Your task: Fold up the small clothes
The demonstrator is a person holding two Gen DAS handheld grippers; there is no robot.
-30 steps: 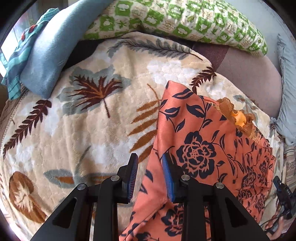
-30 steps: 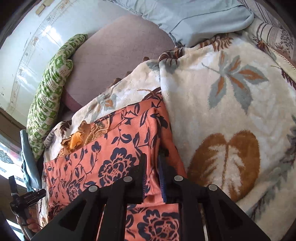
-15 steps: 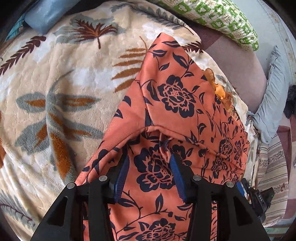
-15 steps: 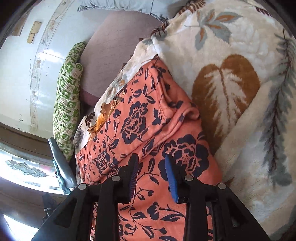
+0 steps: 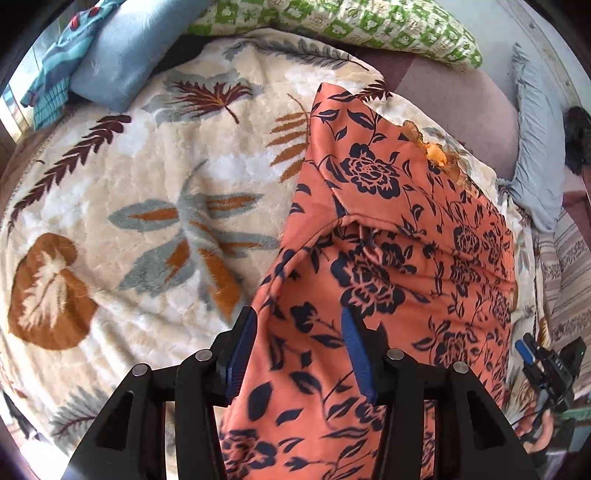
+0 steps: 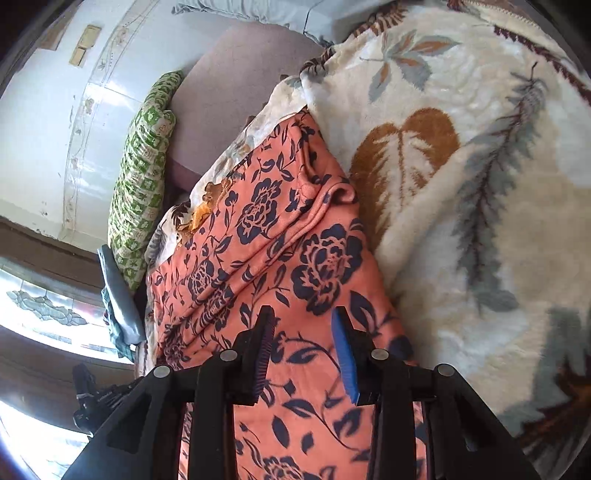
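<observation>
An orange garment with a dark blue flower print [image 5: 399, 236] lies on a cream leaf-patterned blanket [image 5: 147, 206]. One part is folded over the rest, with a rolled edge across the middle. It also shows in the right wrist view [image 6: 280, 258]. My left gripper [image 5: 299, 354] is open and hovers over the near end of the garment. My right gripper [image 6: 303, 350] is open above the same garment, near its edge by the blanket [image 6: 480, 166].
A green and white patterned pillow [image 5: 351, 26] and a blue cushion [image 5: 118, 55] lie at the far edge of the bed. A mauve mattress [image 5: 461, 107] shows beyond the blanket. A grey-blue pillow [image 5: 535, 147] lies at the right.
Both grippers have opened wider and let the cloth go. The folded part now lies flat on the garment. Both grippers have pulled back a little from it.
</observation>
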